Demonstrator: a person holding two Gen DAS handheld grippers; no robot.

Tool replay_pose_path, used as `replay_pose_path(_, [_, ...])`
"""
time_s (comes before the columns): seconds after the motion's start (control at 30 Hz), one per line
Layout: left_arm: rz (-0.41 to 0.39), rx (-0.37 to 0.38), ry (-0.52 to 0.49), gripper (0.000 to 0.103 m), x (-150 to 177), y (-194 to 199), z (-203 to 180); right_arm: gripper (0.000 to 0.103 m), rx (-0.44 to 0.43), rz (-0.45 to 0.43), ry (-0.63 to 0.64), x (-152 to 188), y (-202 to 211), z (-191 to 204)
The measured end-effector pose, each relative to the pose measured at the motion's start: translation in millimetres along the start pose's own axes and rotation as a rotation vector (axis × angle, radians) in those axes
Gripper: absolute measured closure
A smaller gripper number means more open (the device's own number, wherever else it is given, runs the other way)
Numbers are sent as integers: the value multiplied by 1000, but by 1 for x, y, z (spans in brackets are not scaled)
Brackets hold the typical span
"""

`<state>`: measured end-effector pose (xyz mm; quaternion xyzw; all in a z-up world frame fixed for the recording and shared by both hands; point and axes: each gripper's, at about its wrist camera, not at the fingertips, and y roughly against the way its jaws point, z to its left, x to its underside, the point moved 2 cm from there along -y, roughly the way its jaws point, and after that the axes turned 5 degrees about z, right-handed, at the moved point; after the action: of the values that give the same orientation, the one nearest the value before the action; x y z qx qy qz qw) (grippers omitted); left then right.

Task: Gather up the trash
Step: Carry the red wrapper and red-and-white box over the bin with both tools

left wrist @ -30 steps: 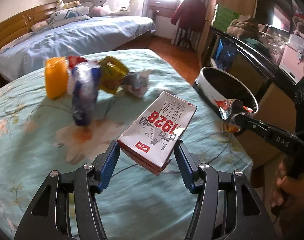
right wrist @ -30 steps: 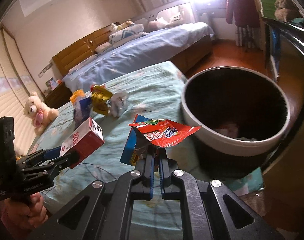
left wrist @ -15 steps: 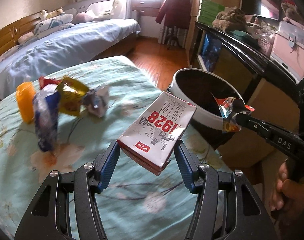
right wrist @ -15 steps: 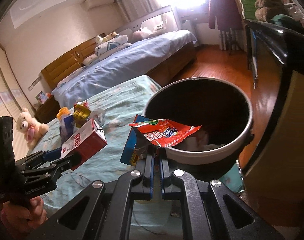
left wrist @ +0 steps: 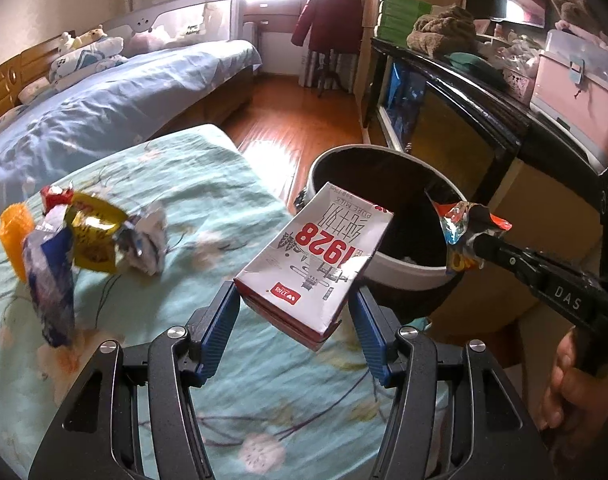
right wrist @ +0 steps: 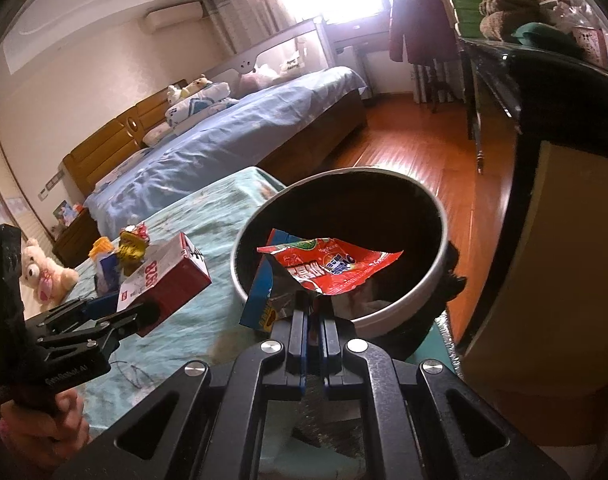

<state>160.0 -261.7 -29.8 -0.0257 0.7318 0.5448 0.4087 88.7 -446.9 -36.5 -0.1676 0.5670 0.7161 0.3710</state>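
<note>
I hold two pieces of trash at this moment. My right gripper [right wrist: 312, 314] is clenched on a red snack wrapper [right wrist: 331, 266], its fingers pressed nearly together on the crumpled lower end, and a blue packet [right wrist: 260, 292] hangs beside them. In the right wrist view the wrapper lies directly over the dark mouth of the trash bin [right wrist: 415, 298], so I judge this hand only needs to let go.

My left gripper [left wrist: 296, 316] grasps the milk carton [left wrist: 319, 256] across its short side, with the blue pads on both flanks. The long axis of the carton points forward and a little to the right, toward the bin [left wrist: 399, 276]; the far end overlaps the near rim in the left wrist view, but I think it is not yet above the opening. So the right hand is the nearer one, and the left must go forward and right.

More wrappers [left wrist: 92, 232] and an orange container [left wrist: 16, 236] wait on the flowered cloth [left wrist: 224, 392], to the left of the carton, well apart from the bin
</note>
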Motion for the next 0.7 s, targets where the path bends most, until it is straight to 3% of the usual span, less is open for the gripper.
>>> replay_pose_path(0.7, [16,8,-41,46,-35,-27,-22,99,30,3,-20,-22,-14,-25])
